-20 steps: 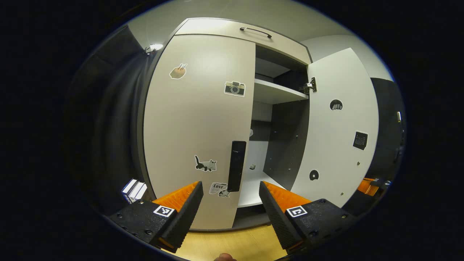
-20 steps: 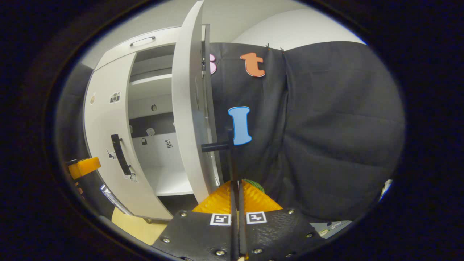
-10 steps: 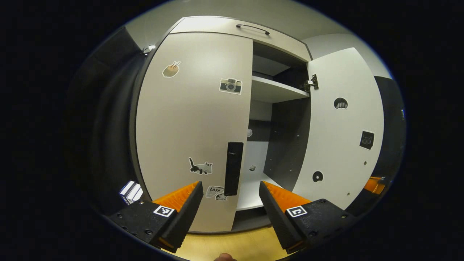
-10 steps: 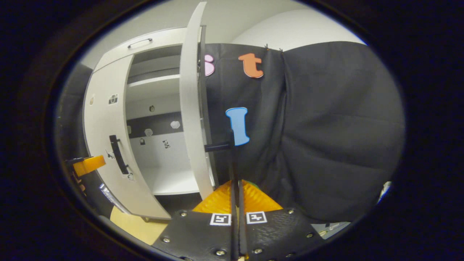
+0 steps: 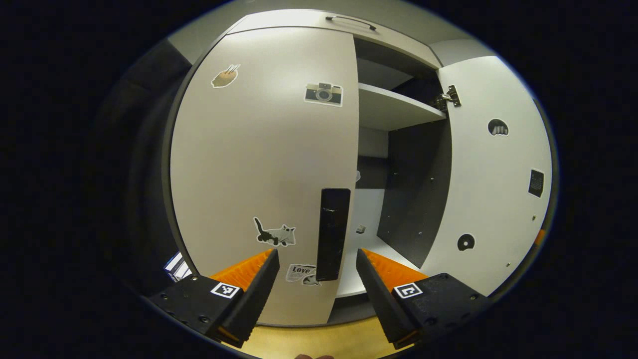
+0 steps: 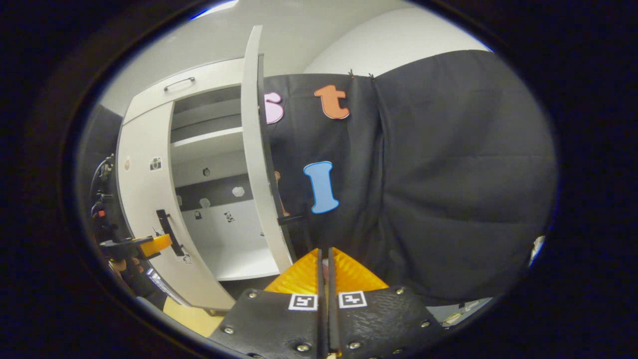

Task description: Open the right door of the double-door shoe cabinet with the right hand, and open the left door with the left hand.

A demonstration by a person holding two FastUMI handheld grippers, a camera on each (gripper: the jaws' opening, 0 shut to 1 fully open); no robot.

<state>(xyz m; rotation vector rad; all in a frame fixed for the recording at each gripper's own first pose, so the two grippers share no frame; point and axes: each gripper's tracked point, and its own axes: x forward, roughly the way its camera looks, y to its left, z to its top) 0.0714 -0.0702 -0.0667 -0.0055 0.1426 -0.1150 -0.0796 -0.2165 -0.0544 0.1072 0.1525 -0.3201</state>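
The left door (image 5: 259, 149), pale with stickers, stands closed. Its black vertical handle (image 5: 333, 234) rises just ahead of my left gripper (image 5: 316, 279), which is open with nothing between its fingers. The right door (image 5: 493, 174) is swung wide open, baring a white shelf (image 5: 394, 107). From the right gripper view that right door (image 6: 256, 164) is edge-on, with its handle (image 6: 291, 218) sticking out a little beyond my right gripper (image 6: 324, 257), shut on nothing. The left gripper (image 6: 149, 245) also shows here, close to the left door's handle (image 6: 169, 232).
A top drawer with a slim handle (image 5: 349, 20) sits above both doors. Small boxes (image 5: 174, 264) stand on the floor left of the cabinet. Wooden floor (image 5: 309, 341) lies below. The black cloth wall (image 6: 448, 174) hangs right behind the open door.
My left gripper has moved closer to the left door's handle. My right gripper, shut on the right door's handle before, has come off it and drawn back. The door stands wider.
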